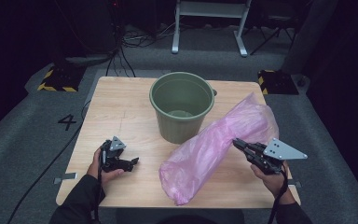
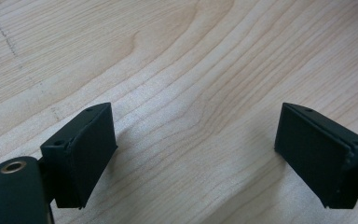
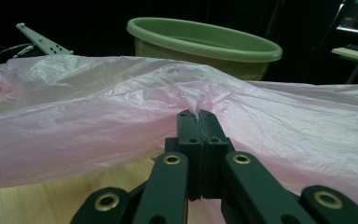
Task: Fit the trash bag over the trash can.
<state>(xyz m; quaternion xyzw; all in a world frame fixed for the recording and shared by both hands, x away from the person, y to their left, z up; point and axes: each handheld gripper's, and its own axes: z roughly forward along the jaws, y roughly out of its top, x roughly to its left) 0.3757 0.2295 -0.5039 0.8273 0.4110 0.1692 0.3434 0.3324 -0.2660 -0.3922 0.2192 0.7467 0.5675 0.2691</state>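
Right claw (image 3: 199,116): nearest to my eye; jaws pressed together on a pinch of thin pink film, which puckers at the tips. In the high view it sits at the table's right side (image 1: 237,143), my hand behind it.
Pink plastic bag (image 1: 216,147): lies slantwise across the right half of the table, puffed with air, one end near the front edge, the other just beside the bucket's right flank. My pinch is on its right-hand side, about midway along.
Green bucket (image 1: 182,106): upright at the table's middle-back, mouth open; I see nothing in it. Seen past the bag from my right claw (image 3: 204,42).
Left claw (image 1: 134,161): spread wide over bare wood, holding nothing; both pads (image 2: 91,151) hang just above the grain. It rests at the left, well apart from the bag.
Table (image 1: 121,107): pale wood, bare except for bucket and bag.
Step in hand, as I judge it: raising the bag by the pinch, probably to line the bucket.
How to do it well: lift slowly so the film does not tear or slip; bring my left claw across to take the opposite edge of the bag's mouth; find the open end before moving over the rim; keep the bag from dragging against the bucket and tipping it.
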